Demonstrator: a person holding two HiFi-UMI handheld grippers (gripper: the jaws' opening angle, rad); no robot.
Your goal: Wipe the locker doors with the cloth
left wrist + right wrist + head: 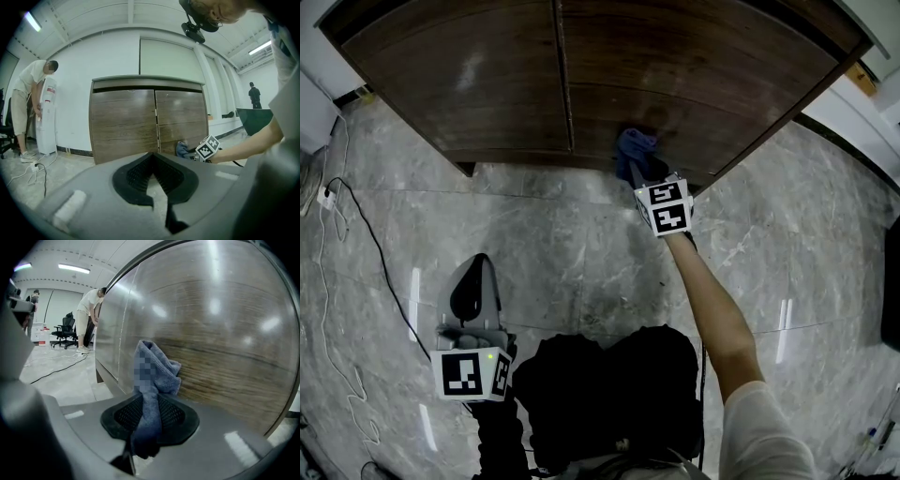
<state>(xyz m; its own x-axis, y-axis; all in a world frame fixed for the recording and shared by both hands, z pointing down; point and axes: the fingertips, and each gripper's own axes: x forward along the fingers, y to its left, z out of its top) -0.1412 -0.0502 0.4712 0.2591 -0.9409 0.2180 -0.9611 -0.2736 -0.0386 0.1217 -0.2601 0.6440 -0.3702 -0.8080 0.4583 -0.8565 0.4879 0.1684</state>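
The dark wooden locker (487,84) has two doors; the right door (694,75) is the one being touched. My right gripper (639,171) is shut on a blue cloth (635,145) and holds it against the lower part of that door. In the right gripper view the cloth (154,373) stands bunched between the jaws, pressed to the wood grain (225,362). My left gripper (474,286) hangs low over the floor at the left, jaws closed with nothing in them. From the left gripper view the locker (150,119) and the cloth (183,148) show ahead.
Grey marble floor (562,244) lies in front of the locker. A white cable (333,216) and a black cable (380,258) trail at the left. In the left gripper view a person (29,103) stands by a white dispenser (47,117); another person (254,96) stands far right.
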